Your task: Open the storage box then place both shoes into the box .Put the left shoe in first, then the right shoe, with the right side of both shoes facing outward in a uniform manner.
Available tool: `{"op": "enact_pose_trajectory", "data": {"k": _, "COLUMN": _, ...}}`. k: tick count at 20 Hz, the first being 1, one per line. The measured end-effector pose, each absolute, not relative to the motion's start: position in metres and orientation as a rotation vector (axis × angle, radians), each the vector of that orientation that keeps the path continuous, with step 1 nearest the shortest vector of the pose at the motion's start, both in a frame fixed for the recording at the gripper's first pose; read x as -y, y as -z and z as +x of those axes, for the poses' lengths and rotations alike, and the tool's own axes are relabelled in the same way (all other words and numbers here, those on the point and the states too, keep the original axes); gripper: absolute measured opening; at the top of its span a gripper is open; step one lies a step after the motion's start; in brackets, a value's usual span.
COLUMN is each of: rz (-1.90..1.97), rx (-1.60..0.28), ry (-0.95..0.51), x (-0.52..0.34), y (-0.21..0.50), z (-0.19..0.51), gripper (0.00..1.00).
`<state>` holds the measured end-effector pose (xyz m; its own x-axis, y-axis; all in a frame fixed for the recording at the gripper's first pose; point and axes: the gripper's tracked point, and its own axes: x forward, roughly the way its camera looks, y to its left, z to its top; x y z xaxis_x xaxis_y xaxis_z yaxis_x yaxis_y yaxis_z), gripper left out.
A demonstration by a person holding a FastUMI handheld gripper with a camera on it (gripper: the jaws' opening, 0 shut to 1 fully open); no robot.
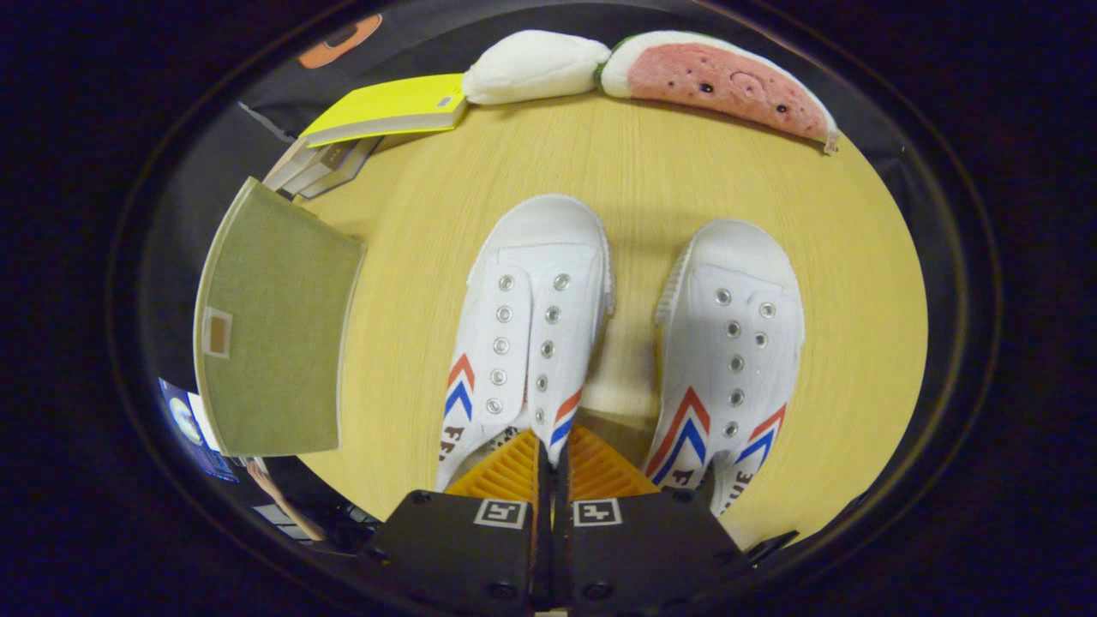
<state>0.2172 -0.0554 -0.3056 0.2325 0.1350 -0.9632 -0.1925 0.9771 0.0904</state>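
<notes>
Down low, the claw (553, 458) is clenched on the left shoe's (527, 330) collar edge.

White shoes (531, 334) (728, 360) side by side; green storage box (274, 326) shut.

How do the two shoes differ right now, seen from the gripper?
The left-hand shoe has the shut gripper pinching its inner collar; the right-hand shoe lies free. The left-hand shoe's toe reaches farther ahead than the right-hand shoe's. Both are white, laceless, with red-and-blue chevrons.
</notes>
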Motion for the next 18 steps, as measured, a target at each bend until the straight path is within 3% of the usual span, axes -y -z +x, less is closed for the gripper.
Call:
{"op": "enact_pose_trajectory", "data": {"k": 6, "rz": 0.076, "rx": -1.3, "ry": -0.294, "x": 0.033, "y": 0.281, "z": 0.201, "gripper": 0.06}}
{"op": "enact_pose_trajectory", "data": {"k": 18, "rz": 0.193, "rx": -1.15, "ry": -0.232, "x": -0.049, "y": 0.194, "z": 0.14, "gripper": 0.06}}
